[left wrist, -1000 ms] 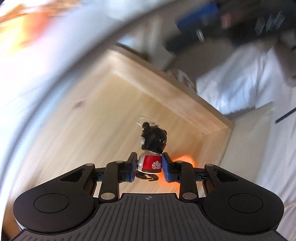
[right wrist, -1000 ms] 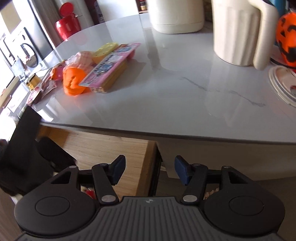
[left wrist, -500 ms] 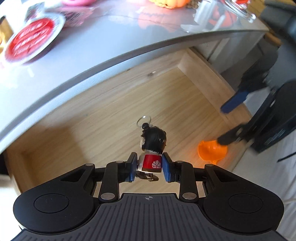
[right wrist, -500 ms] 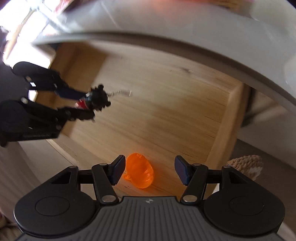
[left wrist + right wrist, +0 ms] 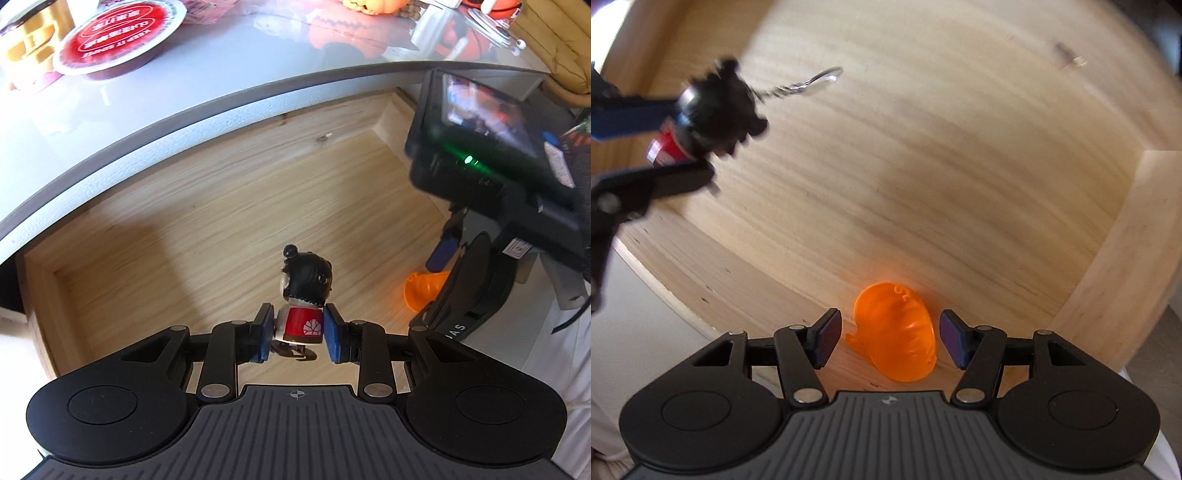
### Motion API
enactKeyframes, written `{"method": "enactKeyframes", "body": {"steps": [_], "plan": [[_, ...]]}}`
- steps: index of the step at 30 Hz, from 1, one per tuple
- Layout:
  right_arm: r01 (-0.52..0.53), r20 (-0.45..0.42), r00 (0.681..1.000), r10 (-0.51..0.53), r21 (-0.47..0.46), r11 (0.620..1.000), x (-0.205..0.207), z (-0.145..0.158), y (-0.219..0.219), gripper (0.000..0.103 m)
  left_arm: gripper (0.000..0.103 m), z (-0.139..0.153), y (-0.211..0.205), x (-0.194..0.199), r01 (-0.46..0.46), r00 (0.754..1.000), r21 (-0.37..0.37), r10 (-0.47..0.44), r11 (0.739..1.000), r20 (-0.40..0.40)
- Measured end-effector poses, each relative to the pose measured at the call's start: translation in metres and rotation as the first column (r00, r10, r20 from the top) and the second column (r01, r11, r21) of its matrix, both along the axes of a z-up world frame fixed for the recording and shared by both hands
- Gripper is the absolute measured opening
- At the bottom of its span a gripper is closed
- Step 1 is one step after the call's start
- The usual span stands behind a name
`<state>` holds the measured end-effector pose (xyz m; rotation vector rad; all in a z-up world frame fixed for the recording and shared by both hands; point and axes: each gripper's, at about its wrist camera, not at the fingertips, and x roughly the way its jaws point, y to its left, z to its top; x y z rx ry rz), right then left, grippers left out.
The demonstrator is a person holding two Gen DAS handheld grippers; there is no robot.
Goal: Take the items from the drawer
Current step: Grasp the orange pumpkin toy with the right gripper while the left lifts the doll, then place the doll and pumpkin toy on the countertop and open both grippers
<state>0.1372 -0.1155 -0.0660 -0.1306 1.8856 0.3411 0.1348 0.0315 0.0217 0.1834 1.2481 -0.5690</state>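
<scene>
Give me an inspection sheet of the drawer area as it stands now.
Surface: wooden drawer pulled open under a grey tabletop.
Job's things: figurine keychain held above the drawer floor; orange funnel lying on its side near the drawer's front corner.
Clutter: red-lidded tub and pumpkin toy on the tabletop.
Grippers: left gripper shut on the figurine's body; right gripper open, its pads either side of the funnel, not touching.
Cables: nothing seen.
Surroundings: white fabric beside the drawer.

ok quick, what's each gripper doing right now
left gripper: closed on the doll keychain
right gripper: open, orange funnel between its fingers, not gripped
</scene>
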Motion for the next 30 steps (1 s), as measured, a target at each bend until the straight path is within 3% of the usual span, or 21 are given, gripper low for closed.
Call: {"method": "enactKeyframes", "body": {"steps": [6,8,12,22,26,28,30], "plan": [[-0.002,0.003,1.0,0.002,0.0,1.0,-0.006,-0.001,-0.004,0.059,0.032,0.002,0.006,-0.005,-0.001,1.0,0.005,0.001,1.0,0.0],[0.006,0.003,1.0,-0.006,0.001,1.0,-0.01,-0.002,-0.007,0.053,0.032,0.001,0.007,-0.006,-0.006,1.0,0.011,0.006,1.0,0.001],[0.032,0.017,0.999,-0.033,0.04,0.999,-0.015,0.001,-0.015,0.053,0.032,-0.001,0.007,-0.007,-0.015,1.0,0.024,0.015,1.0,0.004],[-0.043,0.209,0.977,0.037,0.021,0.999,-0.04,0.041,-0.015,0.052,0.032,0.0,0.005,-0.01,0.012,1.0,0.033,-0.012,0.999,0.02],[-0.011,0.354,0.935,-0.014,0.068,0.998,-0.052,0.072,-0.021,0.052,0.032,0.011,0.008,-0.017,0.039,0.995,-0.02,-0.037,0.999,0.09],[0.008,0.45,0.892,-0.054,0.104,0.995,-0.048,0.095,-0.027,0.052,0.032,0.023,0.01,-0.023,0.056,0.991,-0.077,-0.046,0.995,0.125],[0.023,0.532,0.84,-0.112,0.172,0.985,-0.037,0.132,-0.034,0.052,0.032,0.054,0.013,-0.028,0.04,0.981,-0.144,-0.012,0.989,0.193]]}}
